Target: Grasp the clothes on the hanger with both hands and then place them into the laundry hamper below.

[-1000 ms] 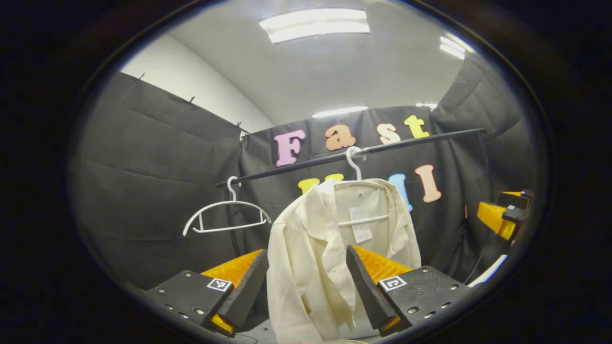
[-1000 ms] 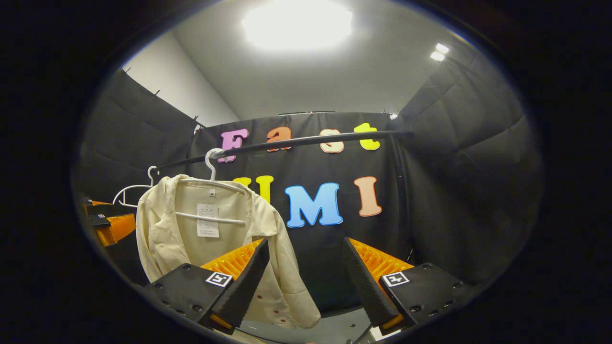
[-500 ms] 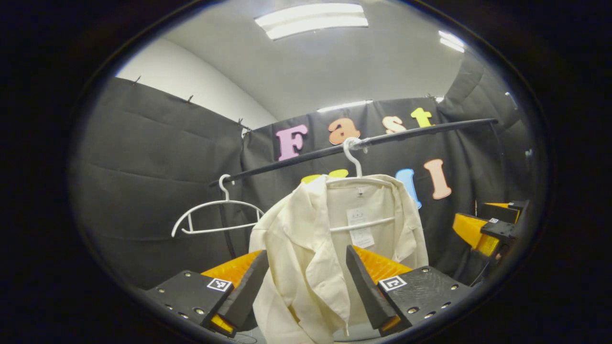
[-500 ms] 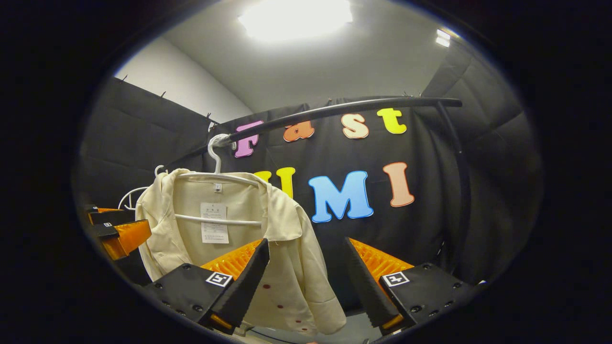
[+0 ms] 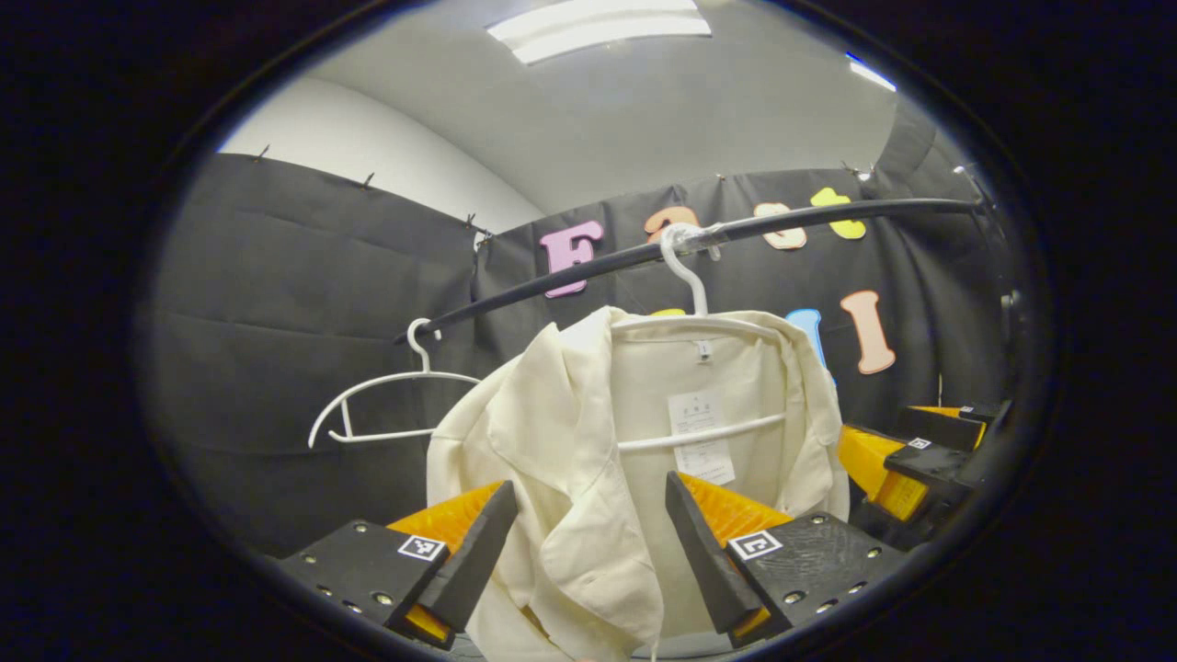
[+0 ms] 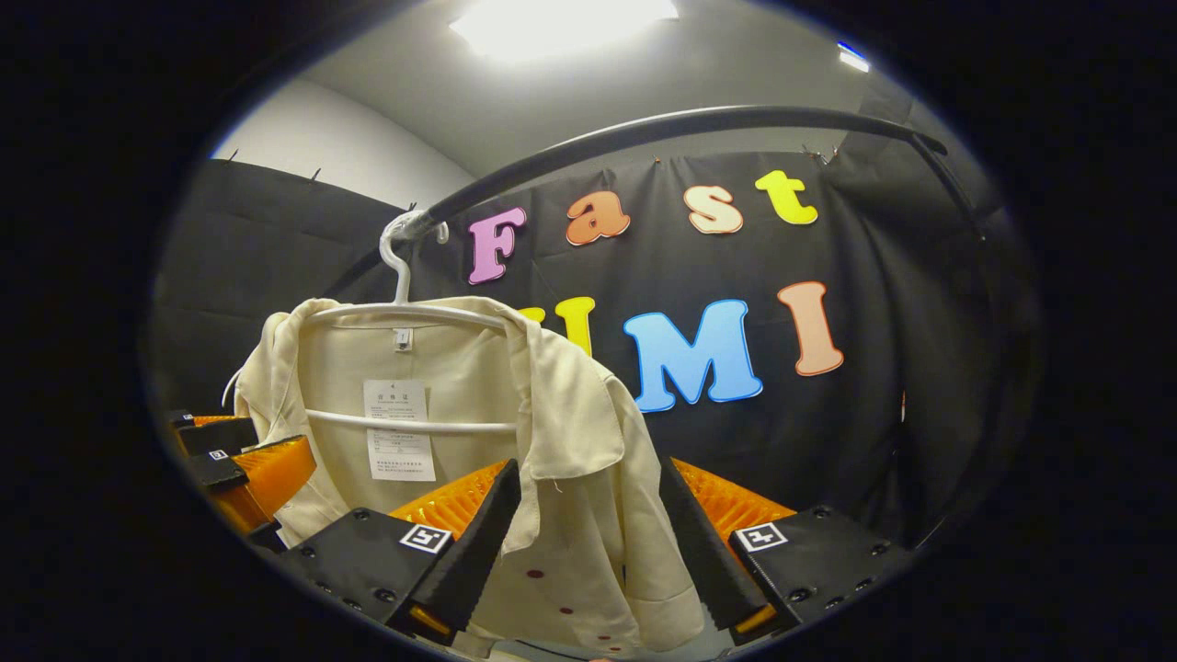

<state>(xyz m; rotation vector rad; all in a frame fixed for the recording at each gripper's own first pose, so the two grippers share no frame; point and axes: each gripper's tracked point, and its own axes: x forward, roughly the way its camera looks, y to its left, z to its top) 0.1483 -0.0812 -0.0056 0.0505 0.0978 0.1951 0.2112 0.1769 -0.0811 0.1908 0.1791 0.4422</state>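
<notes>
Cloth shirt hangs limp between wide-spread left claw fingers.

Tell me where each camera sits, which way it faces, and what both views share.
Left gripper view: rides the left gripper, looking slightly upward at the cream shirt and an empty hanger; own fingers open, right gripper at the right edge.
Right gripper view: rides the right gripper, facing the shirt's sleeve side; own fingers open, left gripper at the left edge.
Shared: shirt, its white hanger, black rail.
</notes>
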